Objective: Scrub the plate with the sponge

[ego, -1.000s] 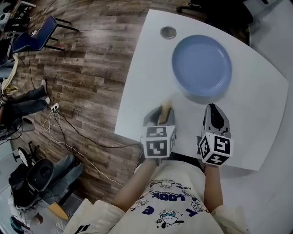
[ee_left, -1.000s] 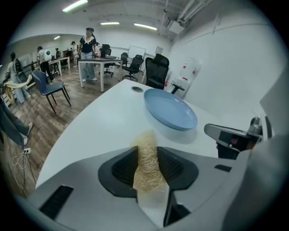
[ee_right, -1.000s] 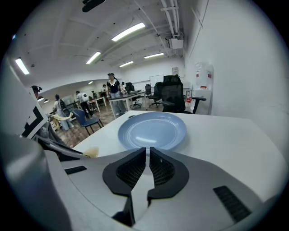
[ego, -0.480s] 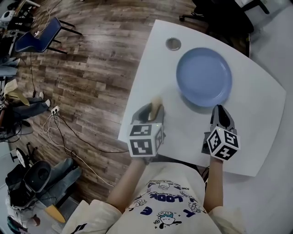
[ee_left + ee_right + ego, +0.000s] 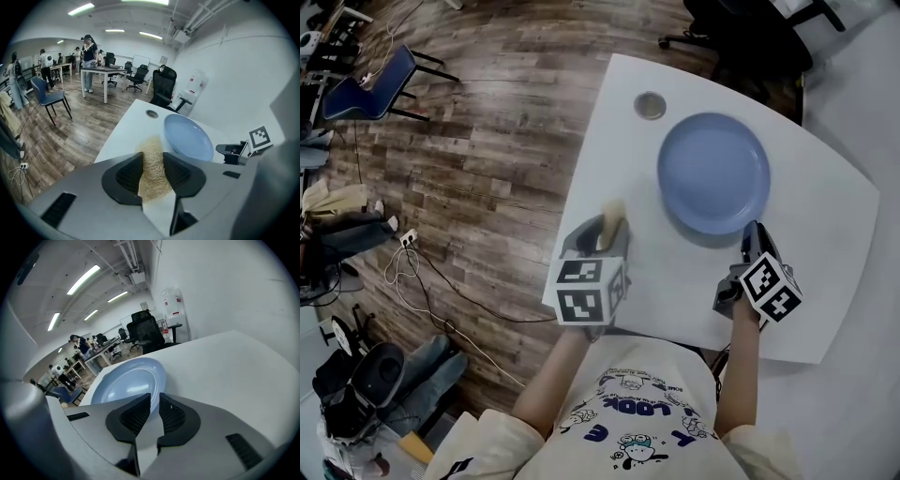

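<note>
A round, pale-blue ceramic plate point(image 5: 712, 173) lies flat on the far half of the white worktop point(image 5: 825, 225), empty and dry-looking. A small round grey disc point(image 5: 650, 105) is set into the worktop surface just beyond the plate's left rim.

The left tool point(image 5: 605, 225) hovers over the near left part of the worktop, pointing forward and down. It pinches a pale yellow, stringy fibre sponge point(image 5: 612, 214). In the left gripper view the sponge point(image 5: 151, 145) fills the gap between the two dark ribbed pads of the left tool point(image 5: 153, 161) and sticks out past their tips. The plate point(image 5: 187, 138) sits ahead and to the right of it, apart from the sponge.

The right tool point(image 5: 753, 232) points at the near right edge of the plate, its tip just beside the rim. In the right gripper view the right tool point(image 5: 154, 401) has its pads parted by only a narrow slit with nothing gripped. The plate point(image 5: 129, 380) shows through and above that slit; whether the tips touch the rim cannot be told.

Left of the worktop is a brown wood-plank floor point(image 5: 487, 141) with a blue chair point(image 5: 370, 84) on it.
</note>
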Available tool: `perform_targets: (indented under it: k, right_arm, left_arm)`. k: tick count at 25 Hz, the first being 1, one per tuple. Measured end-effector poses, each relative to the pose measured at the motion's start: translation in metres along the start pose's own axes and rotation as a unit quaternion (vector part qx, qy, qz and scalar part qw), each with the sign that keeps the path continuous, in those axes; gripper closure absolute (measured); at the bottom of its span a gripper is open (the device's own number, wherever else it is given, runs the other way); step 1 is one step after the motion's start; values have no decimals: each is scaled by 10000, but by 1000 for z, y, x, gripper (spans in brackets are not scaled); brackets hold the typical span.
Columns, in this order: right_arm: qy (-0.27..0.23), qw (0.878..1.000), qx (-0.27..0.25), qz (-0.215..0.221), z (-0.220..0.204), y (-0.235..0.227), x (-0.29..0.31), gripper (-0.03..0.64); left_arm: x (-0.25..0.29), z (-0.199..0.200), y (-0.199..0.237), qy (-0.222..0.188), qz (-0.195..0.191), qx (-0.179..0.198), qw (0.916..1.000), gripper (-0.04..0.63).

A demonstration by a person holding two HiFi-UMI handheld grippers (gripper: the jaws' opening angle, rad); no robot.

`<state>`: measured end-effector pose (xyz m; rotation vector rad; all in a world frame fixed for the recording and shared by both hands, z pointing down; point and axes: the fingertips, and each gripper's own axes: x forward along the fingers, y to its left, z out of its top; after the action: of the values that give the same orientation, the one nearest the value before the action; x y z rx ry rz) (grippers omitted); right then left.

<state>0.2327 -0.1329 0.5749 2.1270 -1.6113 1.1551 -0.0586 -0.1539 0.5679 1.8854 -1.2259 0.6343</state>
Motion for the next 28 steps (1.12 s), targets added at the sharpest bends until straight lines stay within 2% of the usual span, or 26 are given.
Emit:
perform_targets:
  k: [9, 14, 28]
  right_arm:
    - [149, 9994, 231, -224, 5, -8, 13, 577]
    - [252, 9976, 623, -171, 1, -14, 23, 574]
    - [640, 9932, 940, -252, -7, -20, 40, 563]
  left_arm:
    - [14, 11, -9, 92, -309, 122, 9994, 455]
    - [23, 6, -11, 227, -347, 120, 9991, 454]
    - [35, 4, -16, 330, -440, 54, 9985, 454]
